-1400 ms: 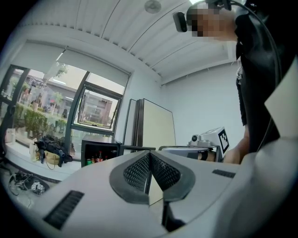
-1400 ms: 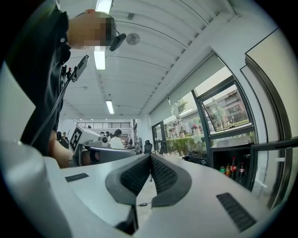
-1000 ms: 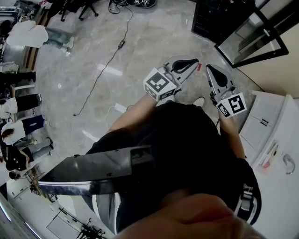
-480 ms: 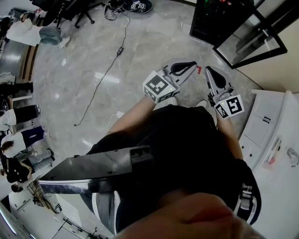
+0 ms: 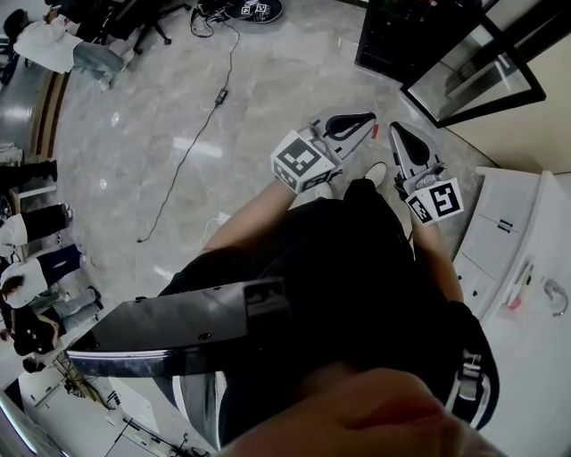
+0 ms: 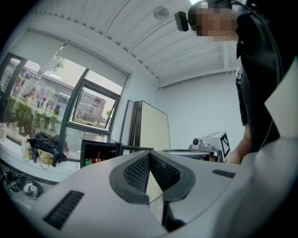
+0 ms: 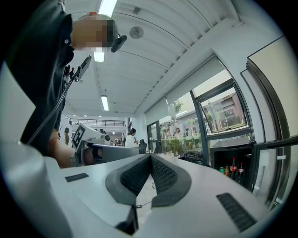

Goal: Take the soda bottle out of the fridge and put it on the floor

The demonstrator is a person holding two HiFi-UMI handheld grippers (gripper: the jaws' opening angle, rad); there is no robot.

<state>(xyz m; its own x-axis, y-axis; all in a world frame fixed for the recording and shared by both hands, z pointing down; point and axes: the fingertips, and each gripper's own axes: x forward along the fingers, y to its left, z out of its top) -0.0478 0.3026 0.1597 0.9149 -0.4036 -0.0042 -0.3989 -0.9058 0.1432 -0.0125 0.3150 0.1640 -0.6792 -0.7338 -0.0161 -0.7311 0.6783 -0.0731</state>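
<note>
Soda bottles [image 7: 236, 170] stand upright inside the open black mini fridge [image 7: 228, 148], just beside what look like cans [image 7: 222, 170]; at this size the labels are hard to tell. The person holds both arms forward, side by side, pointing toward the fridge. The left gripper [image 6: 149, 154] and right gripper [image 7: 150, 156] are each clenched, pads together, with nothing between them.

light: bright, windows [image 7: 219, 111] and ceiling strips [image 7: 106, 7] | edges: fisheye-warped, dark corners | floor [image 5: 268, 98] glare
</note>
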